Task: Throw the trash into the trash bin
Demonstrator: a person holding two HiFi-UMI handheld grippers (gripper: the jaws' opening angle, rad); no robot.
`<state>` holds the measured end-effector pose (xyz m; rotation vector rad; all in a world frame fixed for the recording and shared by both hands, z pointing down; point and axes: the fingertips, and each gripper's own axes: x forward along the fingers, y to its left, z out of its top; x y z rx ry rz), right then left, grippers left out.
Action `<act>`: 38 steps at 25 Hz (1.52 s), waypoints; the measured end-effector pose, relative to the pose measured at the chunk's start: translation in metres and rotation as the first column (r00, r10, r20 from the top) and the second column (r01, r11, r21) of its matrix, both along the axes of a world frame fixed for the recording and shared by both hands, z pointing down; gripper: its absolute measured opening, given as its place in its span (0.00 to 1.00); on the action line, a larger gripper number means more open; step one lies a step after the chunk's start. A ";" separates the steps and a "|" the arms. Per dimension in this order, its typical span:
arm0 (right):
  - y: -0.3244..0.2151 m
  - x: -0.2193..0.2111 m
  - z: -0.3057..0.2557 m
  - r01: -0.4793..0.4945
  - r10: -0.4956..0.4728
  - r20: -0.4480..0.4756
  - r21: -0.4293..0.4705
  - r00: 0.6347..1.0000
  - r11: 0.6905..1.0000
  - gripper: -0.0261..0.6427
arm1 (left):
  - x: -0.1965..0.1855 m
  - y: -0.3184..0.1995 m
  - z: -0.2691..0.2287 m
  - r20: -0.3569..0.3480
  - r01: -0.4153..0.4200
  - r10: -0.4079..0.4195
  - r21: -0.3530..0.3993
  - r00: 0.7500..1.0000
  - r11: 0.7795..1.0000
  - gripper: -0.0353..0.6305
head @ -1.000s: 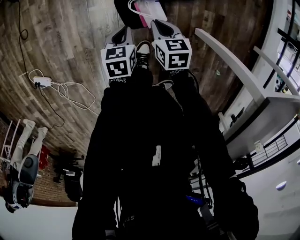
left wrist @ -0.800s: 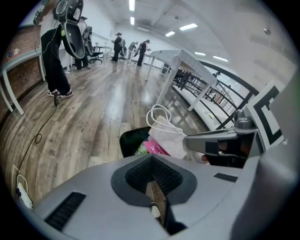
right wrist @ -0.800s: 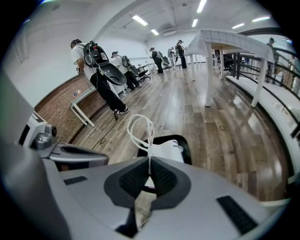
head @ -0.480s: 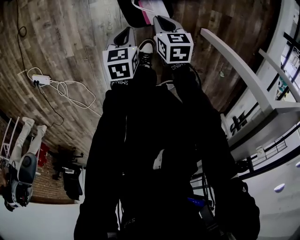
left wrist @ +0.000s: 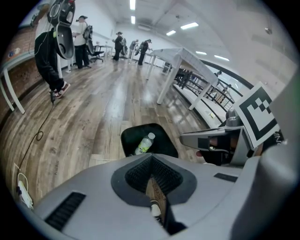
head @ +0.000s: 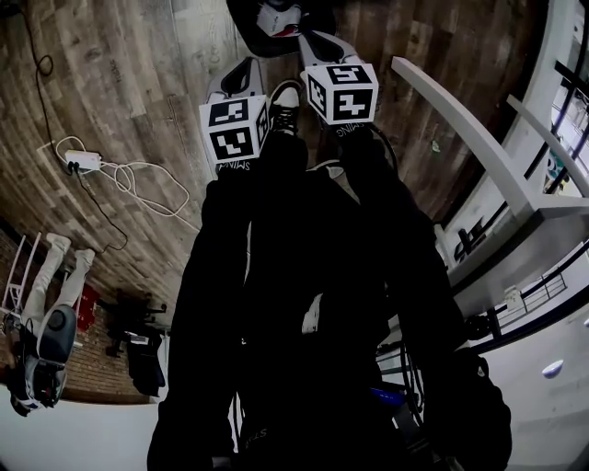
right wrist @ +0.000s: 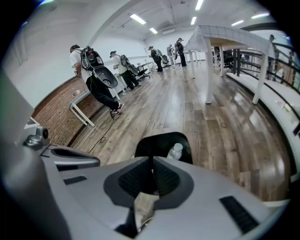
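Note:
A black trash bin [left wrist: 149, 139] stands on the wooden floor with a clear plastic bottle [left wrist: 145, 143] lying in it. The bin [right wrist: 163, 144] and the bottle [right wrist: 176, 151] also show in the right gripper view. My left gripper [left wrist: 151, 159] hangs above the bin's near side, shut on a thin brown piece of trash [left wrist: 154, 194] with a white bit on it. Beside it my right gripper [right wrist: 152, 163] is shut on a crumpled tan paper [right wrist: 143, 208]. In the head view the left gripper [head: 241, 72] and the right gripper [head: 317, 41] point down at the bin [head: 276, 18].
A white table [head: 460, 110] runs along the right. A power strip with a coiled cable [head: 83, 158] lies on the floor to the left. My shoes [head: 283, 97] stand just short of the bin. Several people [left wrist: 51, 51] work farther down the room.
Both grippers sank a little toward the bin early in the second and then stayed still. The view shifted, so less of the bin's inside shows now.

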<state>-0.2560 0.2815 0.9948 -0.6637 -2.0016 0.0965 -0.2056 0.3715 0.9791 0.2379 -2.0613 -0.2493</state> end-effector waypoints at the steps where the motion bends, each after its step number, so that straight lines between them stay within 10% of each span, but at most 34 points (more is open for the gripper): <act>1: -0.002 0.000 -0.002 -0.004 0.004 0.000 0.001 1.000 1.000 0.07 | -0.001 -0.001 -0.001 0.002 -0.003 0.003 0.000 1.000 1.000 0.05; 24: -0.063 0.023 -0.217 -0.133 0.138 0.114 -0.053 0.984 0.990 0.06 | -0.005 -0.069 -0.177 0.113 -0.108 0.106 0.020 0.988 0.994 0.05; 38: -0.156 0.056 -0.403 -0.292 0.303 0.274 -0.081 0.913 0.953 0.06 | 0.000 -0.163 -0.360 0.307 -0.288 0.281 -0.021 0.909 0.957 0.05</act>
